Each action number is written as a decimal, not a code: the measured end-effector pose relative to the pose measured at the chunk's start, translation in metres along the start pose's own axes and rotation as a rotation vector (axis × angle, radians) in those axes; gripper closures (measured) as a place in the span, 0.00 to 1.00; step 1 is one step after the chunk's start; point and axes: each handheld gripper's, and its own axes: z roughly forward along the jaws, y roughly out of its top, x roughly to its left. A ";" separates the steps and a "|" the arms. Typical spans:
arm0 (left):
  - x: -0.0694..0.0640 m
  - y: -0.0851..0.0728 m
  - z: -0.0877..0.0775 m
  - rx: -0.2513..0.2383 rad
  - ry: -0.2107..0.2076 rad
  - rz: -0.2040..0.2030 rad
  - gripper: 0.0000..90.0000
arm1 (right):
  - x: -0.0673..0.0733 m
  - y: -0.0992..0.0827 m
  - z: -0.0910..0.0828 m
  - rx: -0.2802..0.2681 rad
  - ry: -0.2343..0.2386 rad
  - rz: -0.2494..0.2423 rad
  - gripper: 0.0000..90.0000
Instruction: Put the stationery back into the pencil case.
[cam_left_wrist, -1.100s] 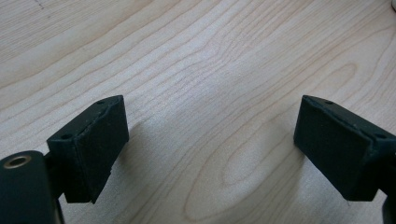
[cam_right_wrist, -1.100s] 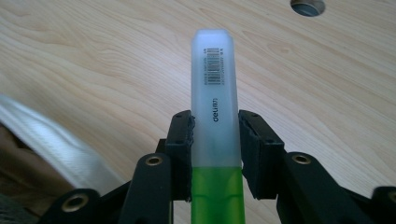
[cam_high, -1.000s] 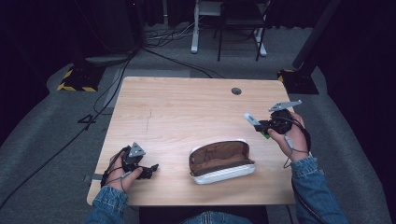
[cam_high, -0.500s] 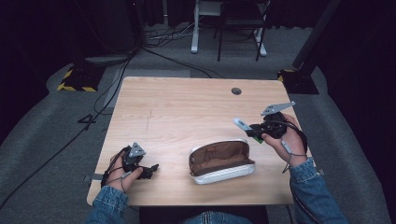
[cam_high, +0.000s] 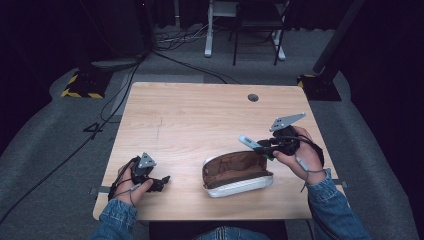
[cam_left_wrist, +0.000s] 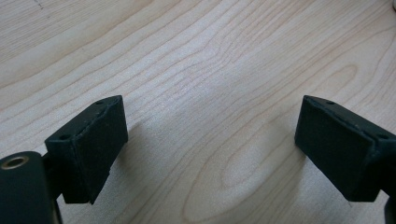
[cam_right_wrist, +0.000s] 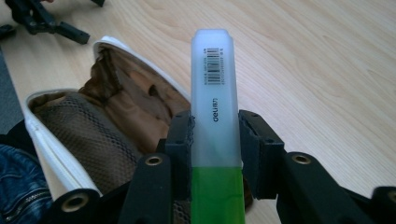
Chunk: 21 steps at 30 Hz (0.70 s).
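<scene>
The green highlighter (cam_right_wrist: 217, 140) sits clamped between the two pads of the right gripper (cam_high: 265, 148), which press its sides at about mid-length. Its frosted white cap end, with a barcode, points away from the hand along the line of the jaws, and its green body runs back toward the palm. In the high view the highlighter (cam_high: 249, 142) lies close to level, its long axis running roughly across the table, with the cap toward the person's left and slightly toward the far edge. It hangs above the wooden table (cam_high: 200, 115), over the right end of the pencil case (cam_high: 237, 172).

The pencil case lies open on its side, with a white shell and a brown lining.

Well apart, near the front left corner, the left gripper (cam_high: 162, 181) rests low over bare wood, jaws spread wide with nothing between the pads (cam_left_wrist: 88, 147).
</scene>
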 end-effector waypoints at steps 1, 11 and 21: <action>0.000 0.000 0.000 0.001 -0.001 -0.001 0.11 | 0.002 0.001 0.001 0.005 0.006 -0.006 0.74; 0.000 0.000 0.000 0.001 -0.001 -0.001 0.11 | 0.022 0.007 0.011 0.044 0.064 -0.081 0.74; 0.000 0.000 0.000 0.001 -0.001 -0.001 0.11 | 0.037 0.010 0.022 0.079 0.120 -0.150 0.74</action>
